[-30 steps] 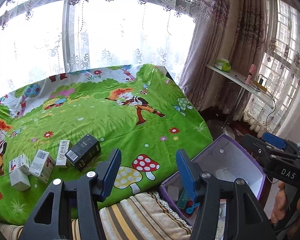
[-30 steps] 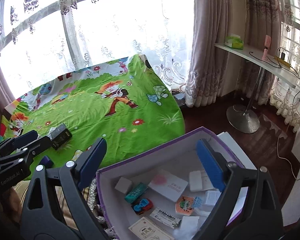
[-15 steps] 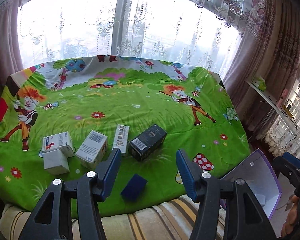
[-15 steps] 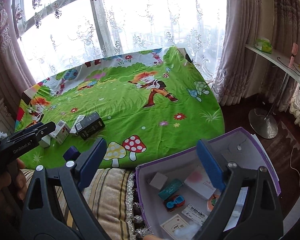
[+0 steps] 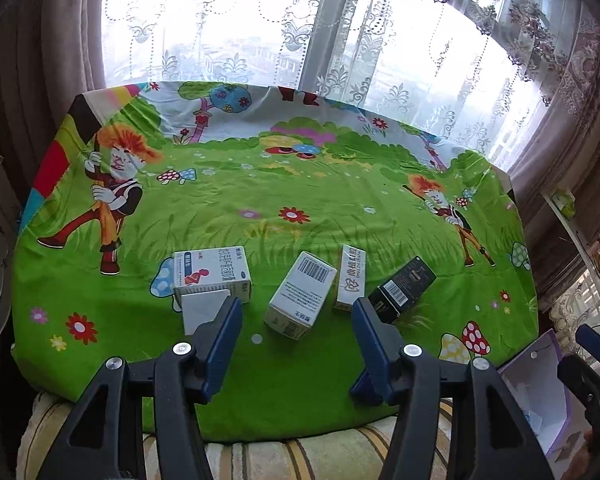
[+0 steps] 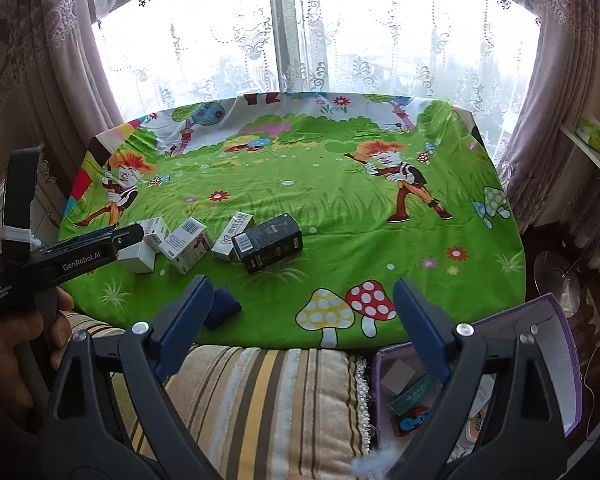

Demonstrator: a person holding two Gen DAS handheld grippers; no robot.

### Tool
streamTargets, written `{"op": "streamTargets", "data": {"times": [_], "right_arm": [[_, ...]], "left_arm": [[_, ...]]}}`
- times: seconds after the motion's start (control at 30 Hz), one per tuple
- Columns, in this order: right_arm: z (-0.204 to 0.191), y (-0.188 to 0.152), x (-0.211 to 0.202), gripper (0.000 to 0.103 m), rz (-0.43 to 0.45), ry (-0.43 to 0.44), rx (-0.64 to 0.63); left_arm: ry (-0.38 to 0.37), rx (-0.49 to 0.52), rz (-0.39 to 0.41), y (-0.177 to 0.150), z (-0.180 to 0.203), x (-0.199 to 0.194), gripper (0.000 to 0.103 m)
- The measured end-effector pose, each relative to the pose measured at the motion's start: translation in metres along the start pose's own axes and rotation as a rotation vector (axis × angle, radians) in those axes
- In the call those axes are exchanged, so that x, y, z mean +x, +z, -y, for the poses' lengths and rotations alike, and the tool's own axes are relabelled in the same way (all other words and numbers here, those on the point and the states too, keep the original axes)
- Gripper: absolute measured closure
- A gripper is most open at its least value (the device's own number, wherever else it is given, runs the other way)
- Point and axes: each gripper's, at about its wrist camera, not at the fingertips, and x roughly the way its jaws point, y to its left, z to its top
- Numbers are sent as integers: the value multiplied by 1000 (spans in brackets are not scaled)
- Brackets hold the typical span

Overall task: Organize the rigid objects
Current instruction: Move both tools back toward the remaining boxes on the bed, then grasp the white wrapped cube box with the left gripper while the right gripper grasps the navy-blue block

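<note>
Several small boxes lie on the green cartoon cloth (image 5: 300, 200): a white box with a barcode (image 5: 302, 295), a white and blue box (image 5: 212, 270) on a plain white one (image 5: 202, 312), a slim white box (image 5: 350, 278), a black box (image 5: 402, 289) and a small dark blue box (image 6: 220, 307). My left gripper (image 5: 298, 340) is open and empty, just in front of the barcode box. My right gripper (image 6: 300, 320) is open and empty, over the striped cushion (image 6: 260, 400). The left gripper also shows in the right wrist view (image 6: 112, 240).
A purple-edged storage box (image 6: 564, 344) with several small items inside stands at the lower right, beside the cushion; it shows in the left wrist view (image 5: 540, 380) too. Curtains and a window lie behind the cloth. A wall shelf (image 6: 592, 152) is at the right.
Both grippers have swung left, away from the purple box and toward the boxes on the cloth. The left gripper now faces the white boxes closely. Both stayed open.
</note>
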Motion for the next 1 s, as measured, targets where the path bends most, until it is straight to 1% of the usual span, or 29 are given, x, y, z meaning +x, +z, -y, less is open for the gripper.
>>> {"op": "streamTargets", "data": {"times": [0.2,0.27,0.37,0.43,0.7,0.83,0.9,1.0], "right_arm": [[-40,-1,41,10,-123,59,-109],[-52,-2,55,10,-160,79,-149],[-66,-6,74,10,-209,86,-212],[-72,-7,86,10,-242,85,-244],[-81,-10,129,10,-349,85,-297],[-85,-16,142,10,-372,77,-327],[-87,-19,148,10,-387,77,-341],[-87,-20,155,14,-394,76,-352]], "left_arm": [[28,-60,-39,8,-36,12,45],[29,-103,-55,9,-49,17,45],[19,-181,-88,9,-67,25,45],[20,-209,-106,7,-73,32,45],[24,-185,-194,-6,-70,62,45],[36,-170,-228,-10,-67,73,45],[30,-172,-237,-11,-67,78,45],[29,-171,-240,-11,-66,82,45]]}}
